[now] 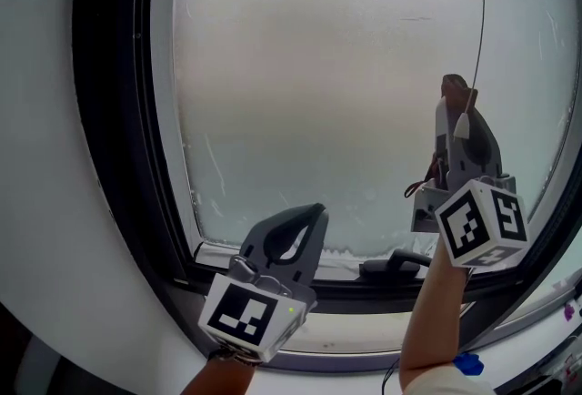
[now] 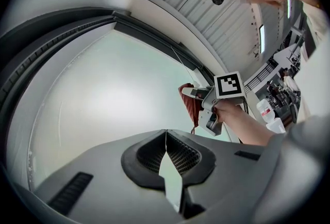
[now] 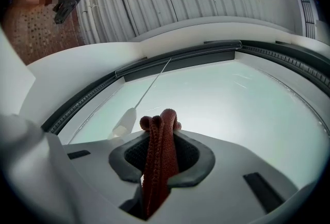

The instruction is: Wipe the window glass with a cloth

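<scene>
The window glass (image 1: 318, 93) is seen as a pale, hazy pane marked with faint streaks and set in a dark frame (image 1: 118, 156). The right gripper (image 1: 454, 91) is held up before the right part of the glass, with its jaws pointed toward the pane. These jaws are closed tight on a reddish-brown cloth (image 3: 160, 166), which is pinched between them as a folded bundle. A bunched end of the cloth is shown sticking out past the jaw tips toward the glass, and the rest is trailed back through the jaws. Whether the cloth is pressed to the glass or held just off it cannot be told. A thin pull cord (image 1: 481, 20) is hung down in front of the right part of the glass, and its white toggle (image 1: 464, 124) is found just beside the right gripper's jaws. The left gripper (image 1: 307, 218) is held lower, before the bottom edge of the glass. Its jaws are brought together at the tips with nothing between them; only the pale glass is seen through the narrow slit behind the meeting point. A dark handle (image 1: 396, 267) is seen lying along the frame beneath the glass.
</scene>
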